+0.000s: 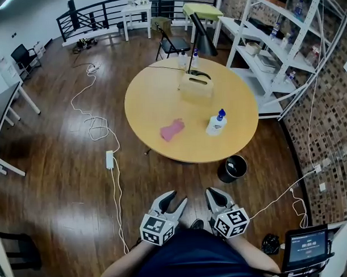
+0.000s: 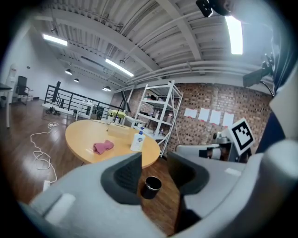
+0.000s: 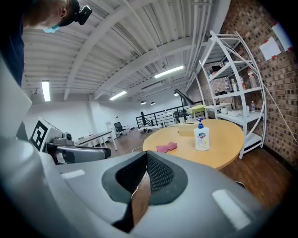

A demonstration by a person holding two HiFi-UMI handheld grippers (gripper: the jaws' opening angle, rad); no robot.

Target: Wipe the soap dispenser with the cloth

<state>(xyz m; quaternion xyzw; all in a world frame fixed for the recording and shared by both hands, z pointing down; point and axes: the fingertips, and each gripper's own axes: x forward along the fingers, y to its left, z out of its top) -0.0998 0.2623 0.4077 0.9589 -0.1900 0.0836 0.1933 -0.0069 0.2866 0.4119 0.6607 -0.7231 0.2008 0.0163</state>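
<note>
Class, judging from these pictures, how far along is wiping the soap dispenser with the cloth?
Done: nothing. The pink cloth lies on the round table, apart from the soap dispenser. In hand: nothing; the left hand-held gripper open and empty, the right hand-held gripper shut and empty, both short of the table. Remaining: grasp cloth, wipe dispenser.

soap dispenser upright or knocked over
Upright: the soap dispenser stands on its base on the round table, blue pump on top, apart from the pink cloth.
</note>
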